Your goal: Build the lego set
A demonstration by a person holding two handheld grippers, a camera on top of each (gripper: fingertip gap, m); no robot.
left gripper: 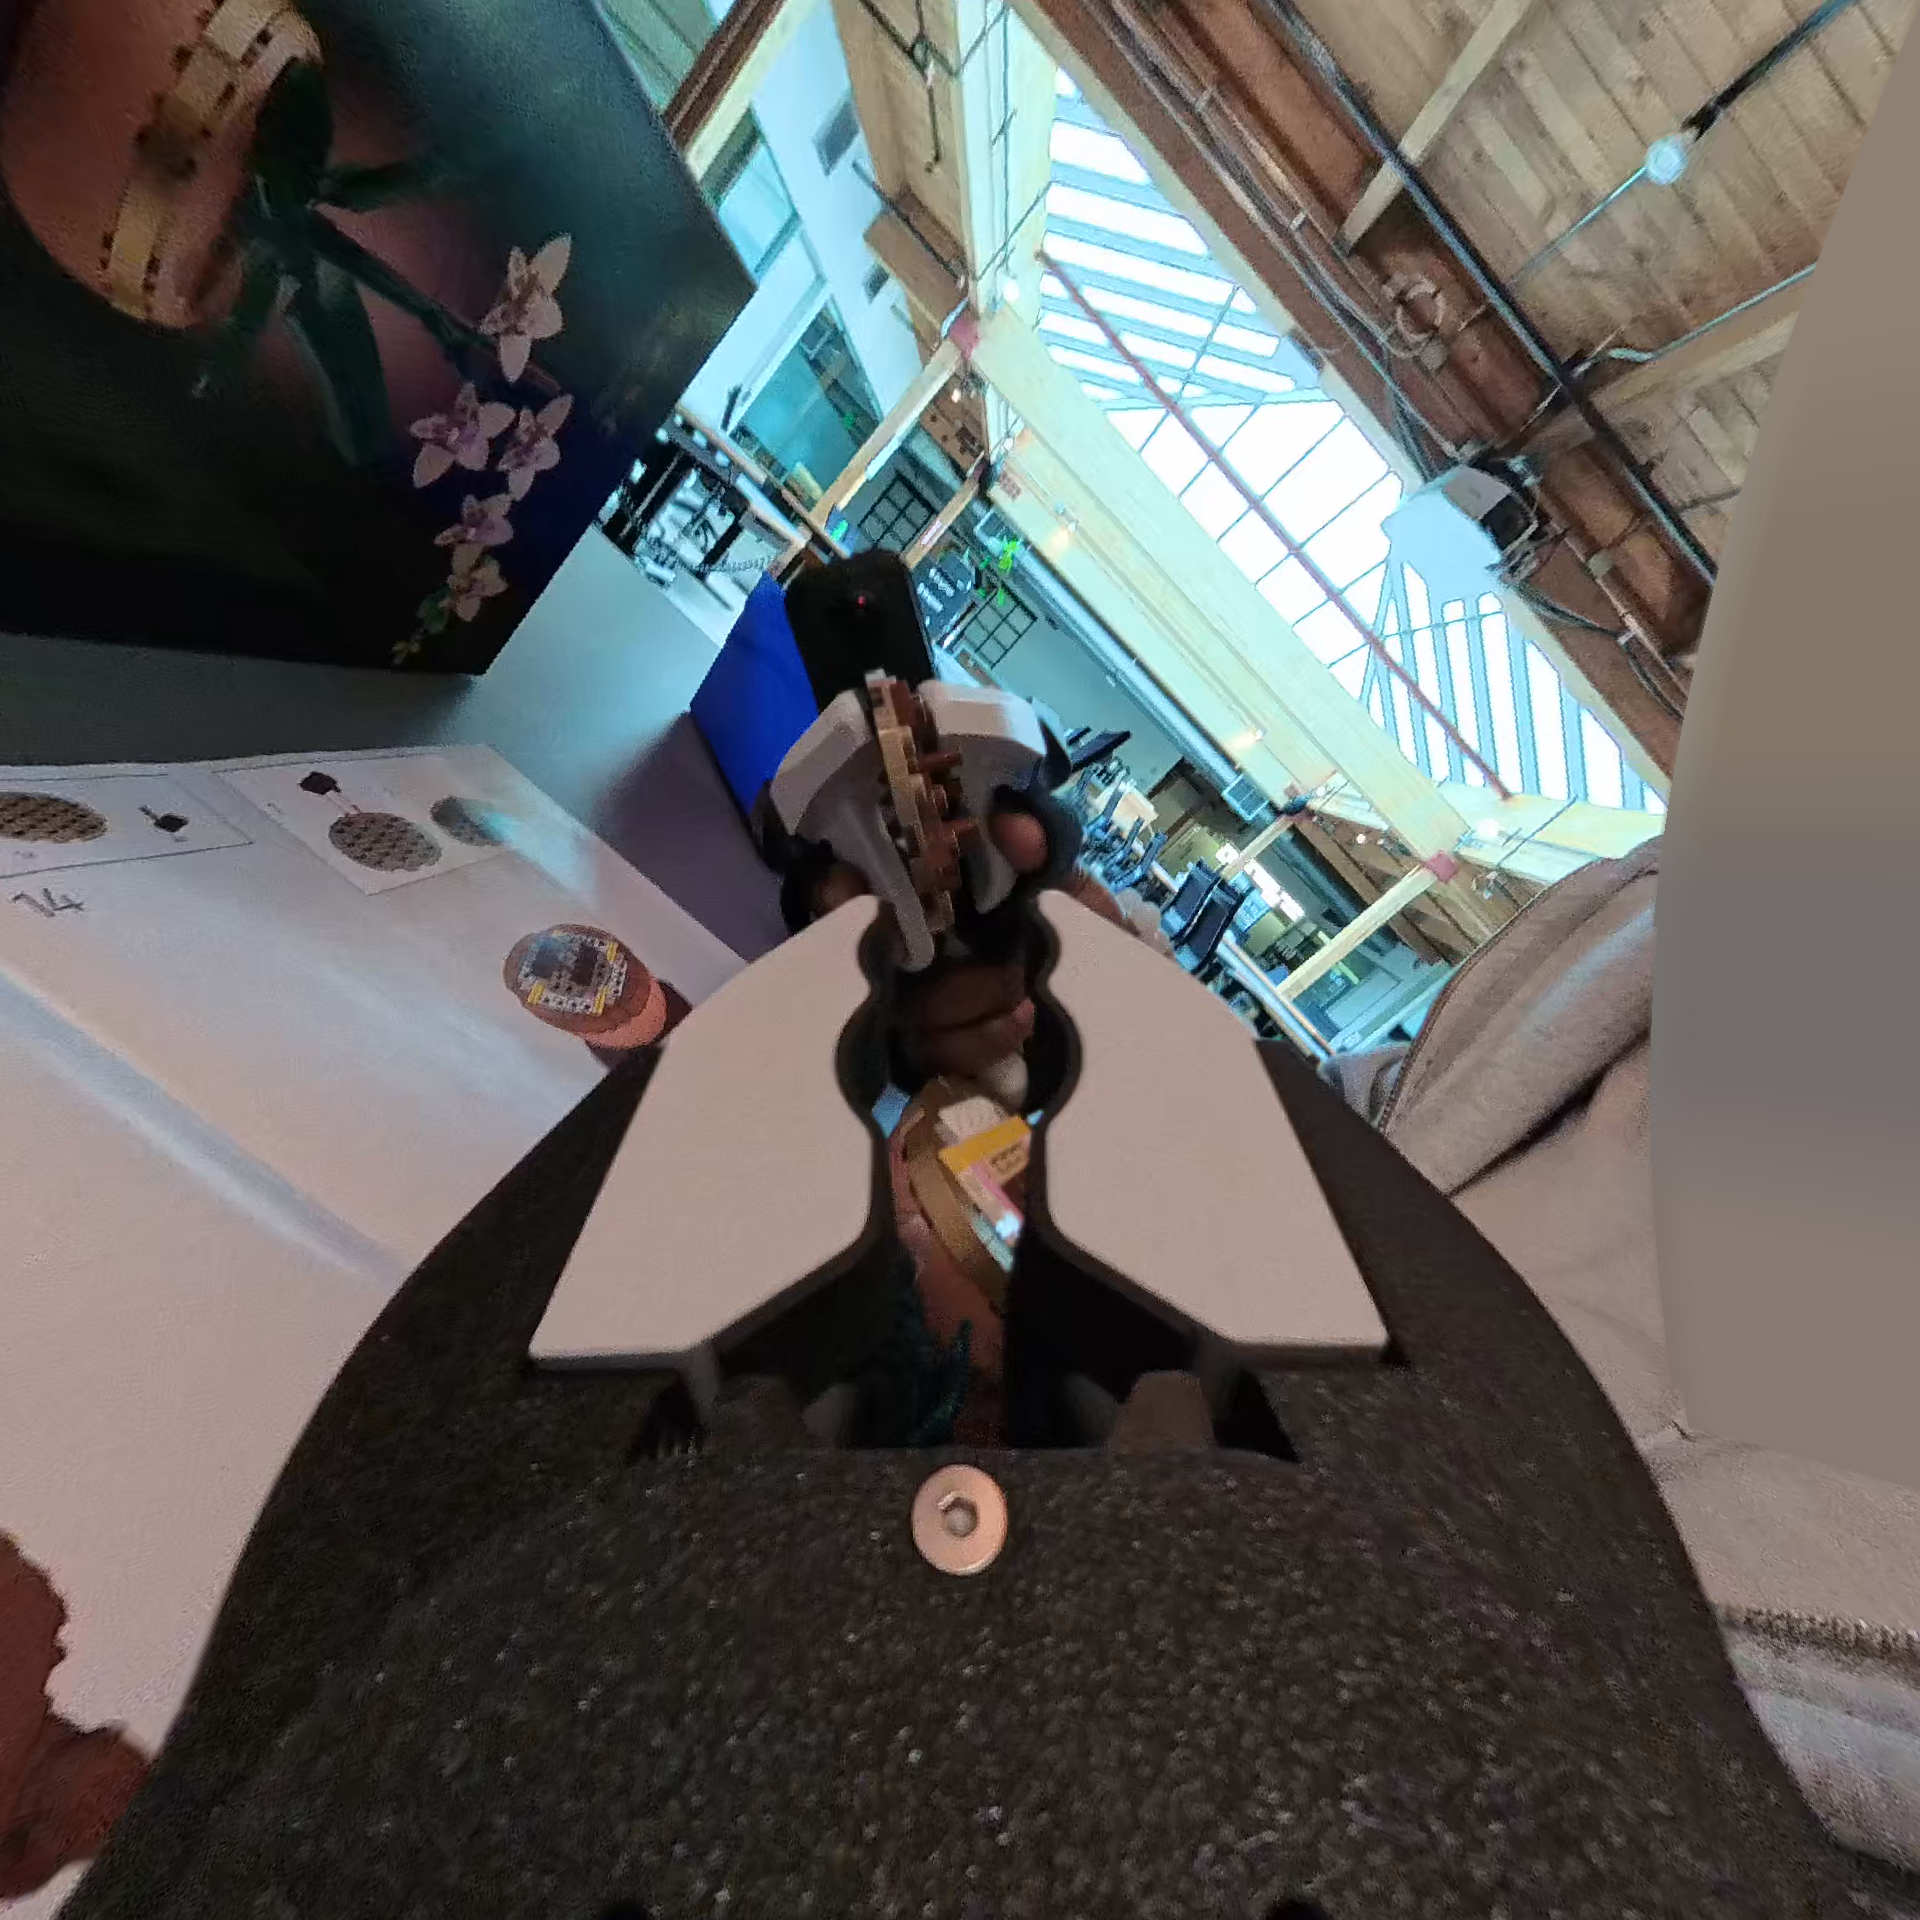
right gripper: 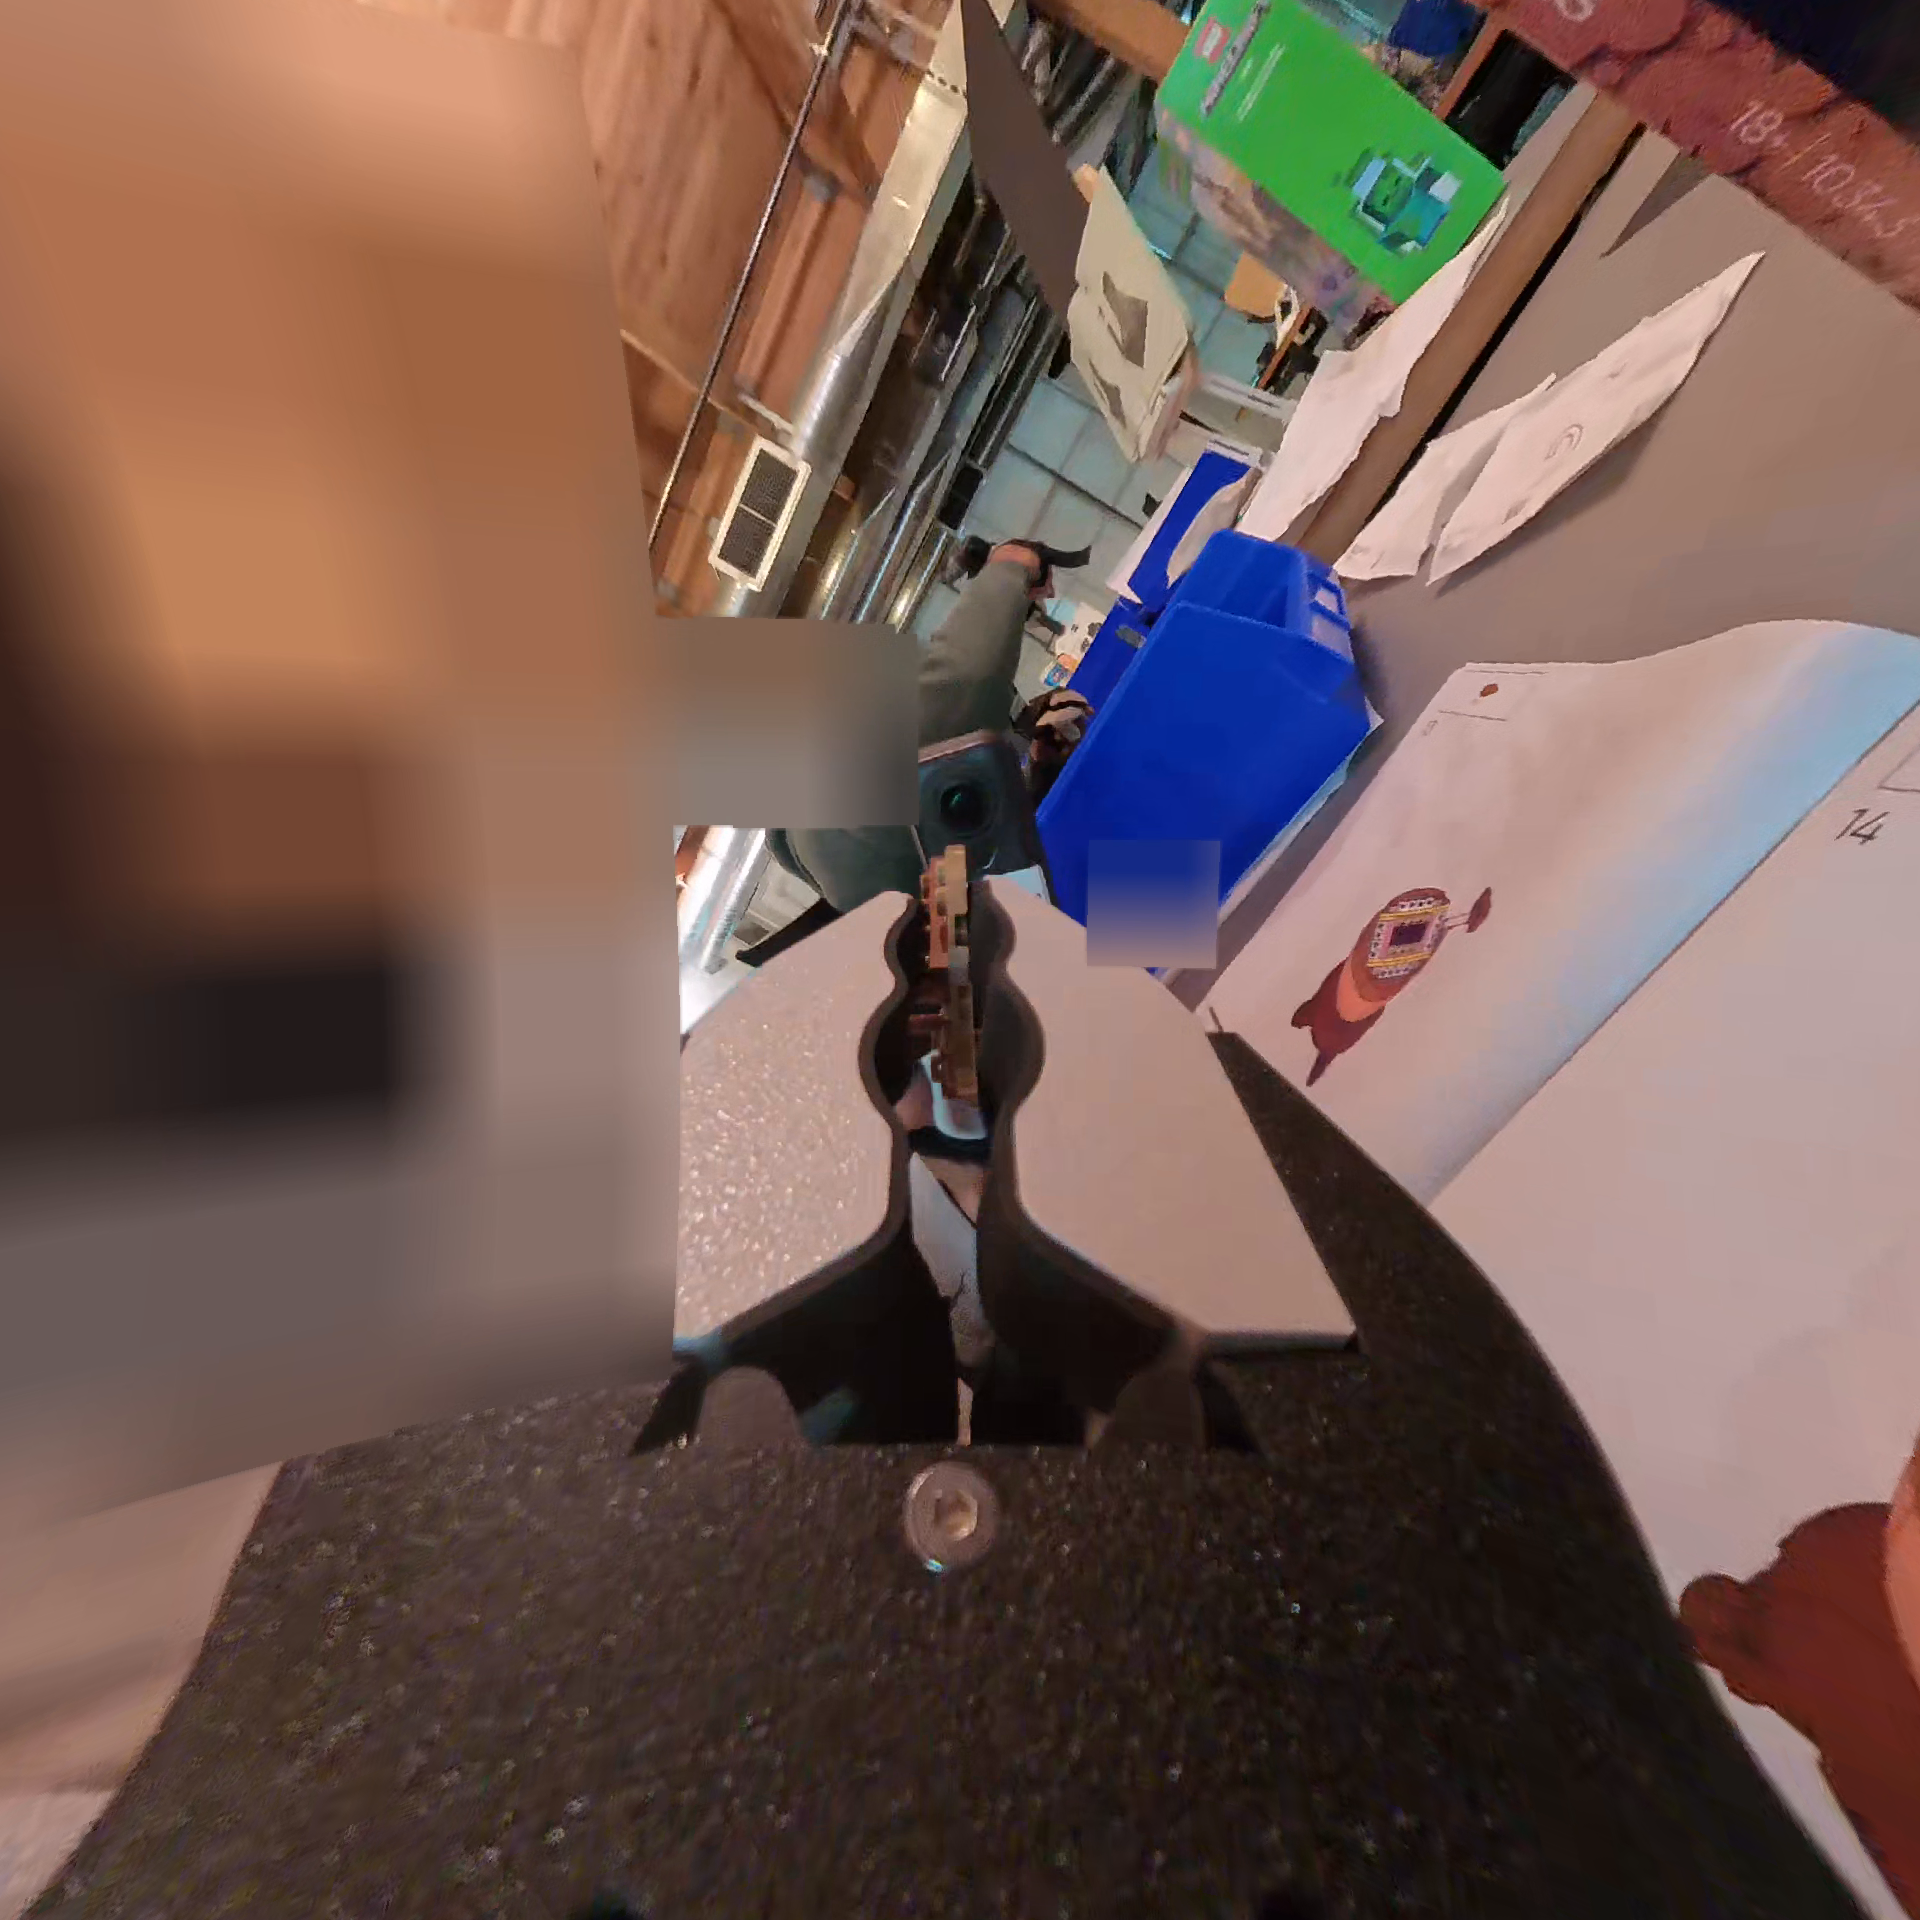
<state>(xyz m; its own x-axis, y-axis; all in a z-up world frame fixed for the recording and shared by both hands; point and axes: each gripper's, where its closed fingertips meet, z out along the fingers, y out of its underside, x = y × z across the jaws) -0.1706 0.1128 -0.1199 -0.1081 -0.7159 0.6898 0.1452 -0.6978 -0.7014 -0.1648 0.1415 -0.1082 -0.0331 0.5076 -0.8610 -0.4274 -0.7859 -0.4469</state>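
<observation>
The tan-and-brown lego disc (right gripper: pixel 951 977) sits edge-on at frame centre, gripped between my right claw (right gripper: pixel 948 925) tips. My left claw (left gripper: pixel 956 920) is nearly closed below it; whether it grips the colourful lego piece (left gripper: pixel 971 1174) lower centre, I cannot tell.

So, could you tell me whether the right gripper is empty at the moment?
No, the right gripper is shut on a tan and brown lego piece held edge-on between its fingers.

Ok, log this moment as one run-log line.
left gripper: shut on lego pot assembly | right gripper: shut on tan-brown round plate | both raised above instruction booklet | plate not yet attached
</observation>
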